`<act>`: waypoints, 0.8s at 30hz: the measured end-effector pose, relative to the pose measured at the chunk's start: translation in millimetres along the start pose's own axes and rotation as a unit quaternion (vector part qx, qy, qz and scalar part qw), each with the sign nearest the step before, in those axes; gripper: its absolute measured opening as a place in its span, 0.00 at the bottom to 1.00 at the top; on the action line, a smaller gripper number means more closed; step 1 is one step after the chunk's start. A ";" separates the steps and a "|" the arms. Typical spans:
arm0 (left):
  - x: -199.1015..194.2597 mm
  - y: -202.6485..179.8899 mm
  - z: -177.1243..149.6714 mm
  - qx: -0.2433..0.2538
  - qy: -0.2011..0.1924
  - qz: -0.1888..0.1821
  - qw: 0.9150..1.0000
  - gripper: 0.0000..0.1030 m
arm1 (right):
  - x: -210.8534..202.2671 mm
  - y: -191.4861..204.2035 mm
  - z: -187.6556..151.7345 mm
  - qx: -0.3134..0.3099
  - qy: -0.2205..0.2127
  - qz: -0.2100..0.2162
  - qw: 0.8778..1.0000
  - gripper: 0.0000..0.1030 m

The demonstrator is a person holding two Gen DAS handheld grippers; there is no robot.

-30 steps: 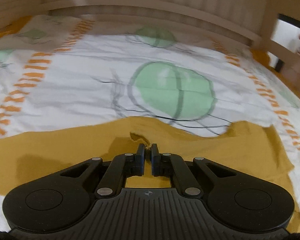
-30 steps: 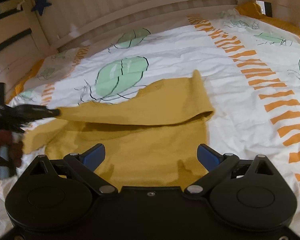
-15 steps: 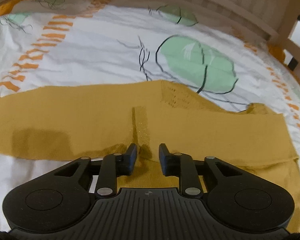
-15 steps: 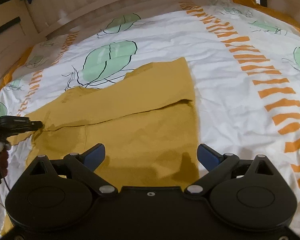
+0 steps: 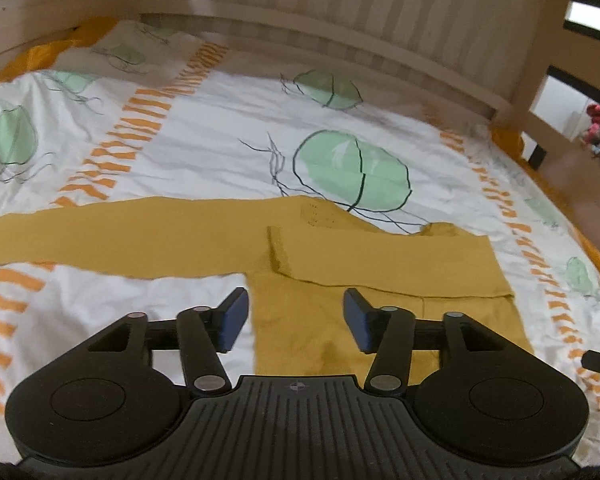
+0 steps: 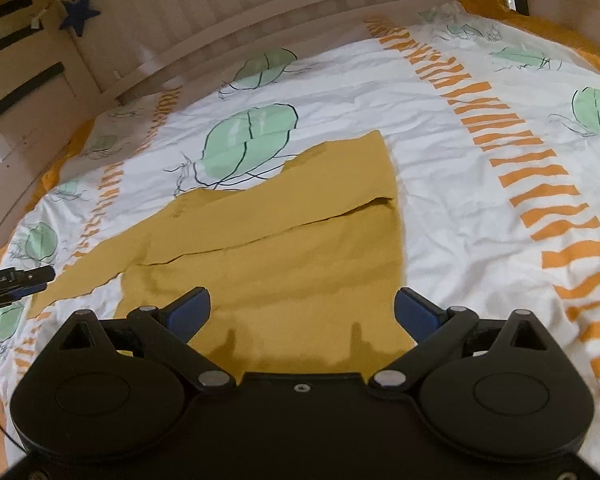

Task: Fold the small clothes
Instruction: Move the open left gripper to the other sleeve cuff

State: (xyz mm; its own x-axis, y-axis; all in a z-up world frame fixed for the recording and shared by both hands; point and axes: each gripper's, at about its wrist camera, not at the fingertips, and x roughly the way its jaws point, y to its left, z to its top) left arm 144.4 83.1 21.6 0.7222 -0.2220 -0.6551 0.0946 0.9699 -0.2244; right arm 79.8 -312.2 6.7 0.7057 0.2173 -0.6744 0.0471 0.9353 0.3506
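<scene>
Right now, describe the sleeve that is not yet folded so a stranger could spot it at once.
On the white bedsheet printed with green leaves lies a mustard-yellow top. Its unfolded sleeve stretches flat out to the left, over the sheet. The other sleeve is folded across the body instead.

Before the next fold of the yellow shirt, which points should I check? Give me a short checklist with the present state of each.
1. Left gripper free of cloth: ok, its jaws stand open above the yellow shirt.
2. Right gripper free of cloth: ok, open, nothing between the fingers.
3. One sleeve folded across the body: ok, the folded sleeve lies over the chest.
4. Other sleeve folded in: not ok, the long sleeve lies stretched out on the bed sheet.
5. Fold lies flat: cannot tell, its edge lifts slightly at the shirt's side.
6. Bottom hem straight: cannot tell, hidden behind the grippers.
</scene>
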 end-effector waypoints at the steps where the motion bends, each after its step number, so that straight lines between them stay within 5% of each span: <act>1: -4.5 3.5 -3.2 -0.003 0.000 0.005 1.000 0.55 | -2.7 1.3 -1.8 0.000 0.000 0.003 1.000 0.96; 6: -11.5 19.6 -20.4 -0.010 0.011 0.032 0.999 0.57 | 1.5 7.8 -23.3 0.008 0.035 0.048 0.998 0.97; 17: -18.5 58.6 -55.2 -0.045 0.035 0.061 0.997 0.57 | 22.5 11.2 -95.1 -0.020 0.211 0.066 0.975 0.96; 21: -19.2 70.4 -57.3 -0.055 0.035 0.069 0.996 0.57 | 4.3 15.4 -91.8 -0.033 0.220 0.065 0.973 0.96; 24: -18.9 81.8 -53.7 -0.067 0.028 0.075 0.995 0.57 | -8.4 25.6 -77.2 -0.044 0.179 0.071 0.980 0.97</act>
State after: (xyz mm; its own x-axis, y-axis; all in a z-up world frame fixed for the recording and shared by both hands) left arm 101.7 161.2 -23.1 0.6823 -0.0853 -0.7261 -0.1055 0.9713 -0.2133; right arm 20.5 -268.5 -28.8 0.4073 0.4162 -0.8129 -0.1066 0.9057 0.4103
